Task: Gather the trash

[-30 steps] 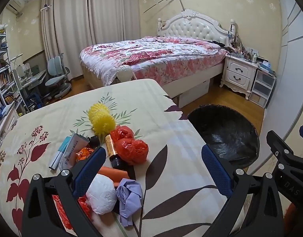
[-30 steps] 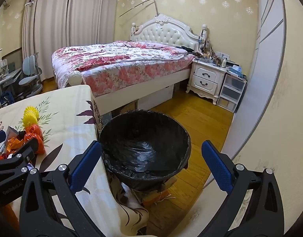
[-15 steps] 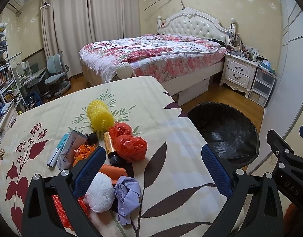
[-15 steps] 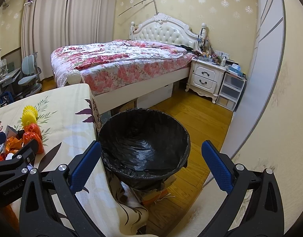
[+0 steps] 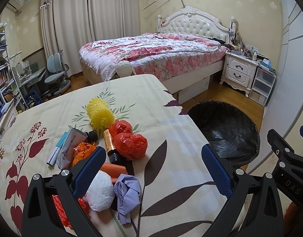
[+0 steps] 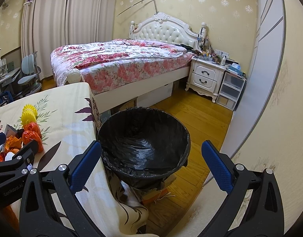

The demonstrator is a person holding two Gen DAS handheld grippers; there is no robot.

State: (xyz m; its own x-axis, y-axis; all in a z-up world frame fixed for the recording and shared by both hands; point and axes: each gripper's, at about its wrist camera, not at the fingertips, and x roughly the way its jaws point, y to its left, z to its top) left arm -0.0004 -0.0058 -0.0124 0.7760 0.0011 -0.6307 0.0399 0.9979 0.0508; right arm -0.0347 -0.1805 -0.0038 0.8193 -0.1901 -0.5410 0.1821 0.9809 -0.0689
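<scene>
While both tongs, the left tongs and the right tongs, stand wide open and empty, the table with the cream flowered cloth holds a pile of trash. A flowery bed stands behind. Only the right view shows the whole black-lined round bin, just beside the table.

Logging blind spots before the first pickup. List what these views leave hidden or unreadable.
- Red mesh item, left wrist view: mostly behind the left gripper frame.
- Orange block, left wrist view: partly under the white paper wad and the finger.
- Print on the grey tube, left wrist view: too small to read.
- Box under the trash bin, right wrist view: hidden by the bin and tablecloth.
</scene>
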